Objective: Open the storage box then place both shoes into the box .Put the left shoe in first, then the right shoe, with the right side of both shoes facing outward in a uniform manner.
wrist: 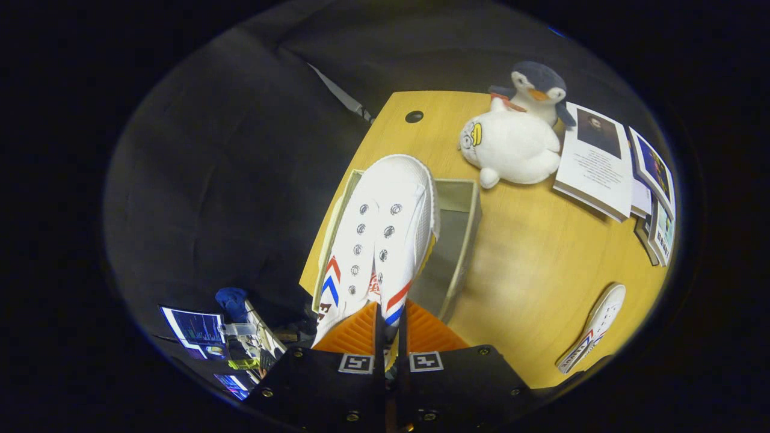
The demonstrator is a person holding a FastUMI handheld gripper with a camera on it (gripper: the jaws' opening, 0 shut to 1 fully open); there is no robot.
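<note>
We see the gripper [389, 328] with its two fingers drawn close together, pinching the heel end of a white canvas lace-less sneaker with red and blue chevron stripes [380, 240]. The held shoe extends away from the fingers, toe foremost, its rows of metal eyelets facing us. Directly beyond and beneath it we find the open grey fabric storage box with a pale rim [463, 234], standing at the near left corner of the light wooden table [541, 258]; the shoe's toe overlaps the box's far rim, and we cannot tell whether it touches the box. Well apart to the right of the fingers, the second white sneaker with matching stripes [592, 329] lies on its side on the table. Beyond the box we note a white plush toy [511, 150] touching a grey penguin plush [537, 87], and just beside them a spread of books [619, 174].
</note>
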